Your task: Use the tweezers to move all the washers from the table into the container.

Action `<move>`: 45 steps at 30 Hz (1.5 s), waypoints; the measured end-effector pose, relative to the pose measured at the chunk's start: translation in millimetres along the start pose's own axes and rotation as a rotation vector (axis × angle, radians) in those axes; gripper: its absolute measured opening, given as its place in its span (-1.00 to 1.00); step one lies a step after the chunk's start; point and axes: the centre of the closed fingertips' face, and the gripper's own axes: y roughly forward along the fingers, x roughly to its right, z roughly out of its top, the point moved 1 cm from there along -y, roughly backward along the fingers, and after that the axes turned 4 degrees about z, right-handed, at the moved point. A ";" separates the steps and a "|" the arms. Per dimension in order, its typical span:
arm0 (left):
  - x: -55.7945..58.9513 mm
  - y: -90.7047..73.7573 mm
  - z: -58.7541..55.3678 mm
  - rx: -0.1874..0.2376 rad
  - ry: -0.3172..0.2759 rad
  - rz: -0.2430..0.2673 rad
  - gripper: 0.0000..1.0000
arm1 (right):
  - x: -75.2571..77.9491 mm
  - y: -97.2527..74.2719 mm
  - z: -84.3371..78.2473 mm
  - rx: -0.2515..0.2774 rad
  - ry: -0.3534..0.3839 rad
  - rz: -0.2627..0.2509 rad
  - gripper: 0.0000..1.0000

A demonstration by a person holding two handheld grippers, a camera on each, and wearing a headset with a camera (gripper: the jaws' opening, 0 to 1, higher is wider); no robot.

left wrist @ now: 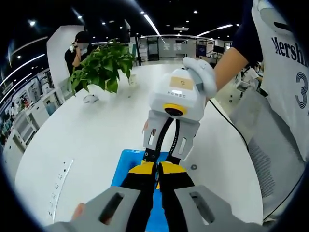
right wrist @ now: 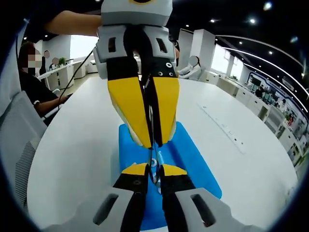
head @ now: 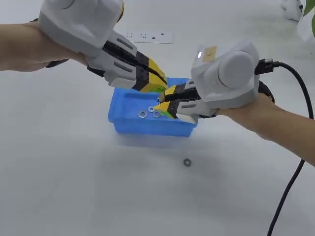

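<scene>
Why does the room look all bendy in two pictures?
Left gripper view and right gripper view: fisheye lenses curve the table and ceiling lights. Head view: straight, evenly lit, with a soft shadow under the blue container and the lone washer sharp.

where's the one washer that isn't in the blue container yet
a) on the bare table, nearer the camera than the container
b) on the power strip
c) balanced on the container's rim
A: the lone washer lies on the white table, apart from the blue container, on its near side.
</scene>
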 end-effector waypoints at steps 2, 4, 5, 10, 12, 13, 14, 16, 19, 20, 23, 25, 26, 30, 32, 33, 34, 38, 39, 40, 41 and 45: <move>0.7 2.4 2.2 -0.003 -0.003 -0.003 -0.87 | 0.4 1.3 -3.1 -0.002 0.012 0.004 -0.79; 0.4 5.4 -0.6 -0.006 -0.008 -0.007 -0.87 | 0.3 2.3 -6.2 -0.006 0.015 0.007 -0.79; -0.3 7.0 -2.4 -0.007 -0.011 -0.007 -0.87 | 0.2 3.1 -7.4 -0.007 0.019 0.008 -0.79; -0.5 8.8 -1.9 -0.007 -0.026 -0.009 -0.87 | 0.2 3.4 -9.6 -0.011 0.024 0.009 -0.79; 0.9 9.3 -1.9 -0.008 -0.030 -0.011 -0.87 | 0.3 3.4 -10.3 -0.010 0.029 0.008 -0.79; 0.8 9.7 -2.7 -0.009 -0.032 -0.011 -0.87 | 0.1 3.4 -10.6 -0.009 0.032 0.008 -0.78; 0.9 9.8 -2.9 -0.008 -0.034 -0.011 -0.87 | 0.0 3.3 -10.9 -0.010 0.036 0.008 -0.78; 1.4 10.1 -3.4 -0.009 -0.033 -0.011 -0.87 | 0.0 2.6 -11.0 -0.012 0.032 0.004 -0.77; 2.9 9.2 -2.0 -0.008 -0.028 -0.009 -0.87 | 0.0 0.7 -9.2 -0.004 0.043 0.001 -0.76; 3.5 8.8 -1.3 -0.007 -0.027 -0.009 -0.87 | -0.1 0.0 -8.5 -0.002 0.048 0.001 -0.76; 5.0 6.6 0.5 -0.006 -0.021 -0.005 -0.88 | -1.7 -2.6 -6.9 0.000 0.045 -0.001 -0.75; 6.9 4.8 2.9 -0.004 -0.016 -0.003 -0.88 | -2.5 -3.8 -5.4 0.002 0.043 0.001 -0.75; 8.1 4.0 4.1 -0.003 -0.013 -0.004 -0.88 | -3.4 -4.9 -4.2 0.004 0.039 0.001 -0.75; 14.2 -1.0 11.9 0.003 0.015 -0.005 -0.88 | -6.4 -10.1 0.4 0.012 0.028 -0.002 -0.74; 17.5 -4.5 18.2 0.009 0.029 -0.004 -0.88 | -7.1 -13.2 3.6 0.016 0.016 -0.008 -0.74; 18.5 -5.9 20.5 0.012 0.034 -0.005 -0.88 | -7.7 -14.4 5.2 0.019 0.015 -0.007 -0.74; 20.7 -8.9 24.5 0.015 0.039 -0.004 -0.88 | -8.4 -16.4 7.4 0.022 0.013 -0.009 -0.74; 24.4 -16.4 32.0 0.017 0.059 -0.006 -0.88 | -13.0 -24.9 15.0 0.032 -0.006 -0.014 -0.74; 24.1 -18.5 33.3 0.017 0.062 -0.006 -0.88 | -15.4 -28.1 17.0 0.035 -0.011 -0.015 -0.74; 24.9 -19.9 34.5 0.016 0.067 -0.005 -0.88 | -16.7 -30.1 18.3 0.036 -0.015 -0.016 -0.74; 25.2 -21.4 35.5 0.014 0.074 -0.007 -0.88 | -17.4 -31.1 18.8 0.037 -0.016 -0.017 -0.74; 35.7 -24.5 43.0 0.012 0.098 -0.014 -0.88 | -26.1 -43.8 22.6 0.050 -0.009 -0.016 -0.74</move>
